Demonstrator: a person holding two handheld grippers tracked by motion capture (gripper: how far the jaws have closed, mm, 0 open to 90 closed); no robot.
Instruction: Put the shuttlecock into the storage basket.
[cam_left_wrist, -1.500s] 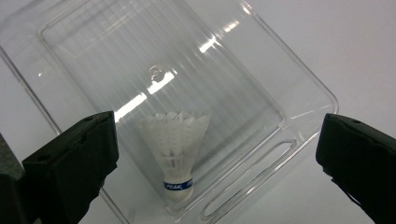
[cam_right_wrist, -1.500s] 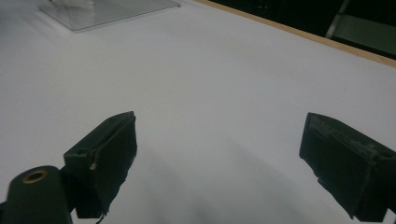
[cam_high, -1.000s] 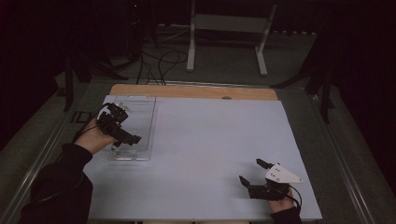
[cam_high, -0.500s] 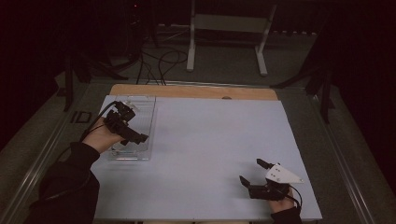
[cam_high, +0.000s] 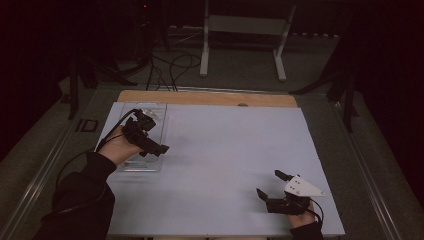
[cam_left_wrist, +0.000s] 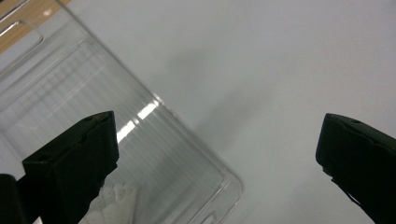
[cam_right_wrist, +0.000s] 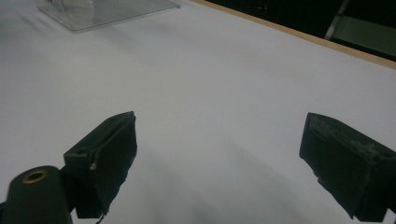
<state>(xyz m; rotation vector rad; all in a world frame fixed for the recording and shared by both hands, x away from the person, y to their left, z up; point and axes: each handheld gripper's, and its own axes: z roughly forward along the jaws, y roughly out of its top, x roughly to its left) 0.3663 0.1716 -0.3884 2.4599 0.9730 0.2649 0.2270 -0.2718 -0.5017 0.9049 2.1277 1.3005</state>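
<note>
Over on the left, the left gripper hangs above the clear plastic tray, jaws spread wide with nothing between them. The tray lies flat at the left edge of the white table, and in the left gripper view one jaw sits over the tray's ribbed surface while the other is out over bare table, with something white and pleated beneath the near jaw. Far right, the right gripper rests low near the front edge, jaws wide apart, empty.

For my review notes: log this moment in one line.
left gripper: open, over clear tray | right gripper: open, idle above sheet
</note>
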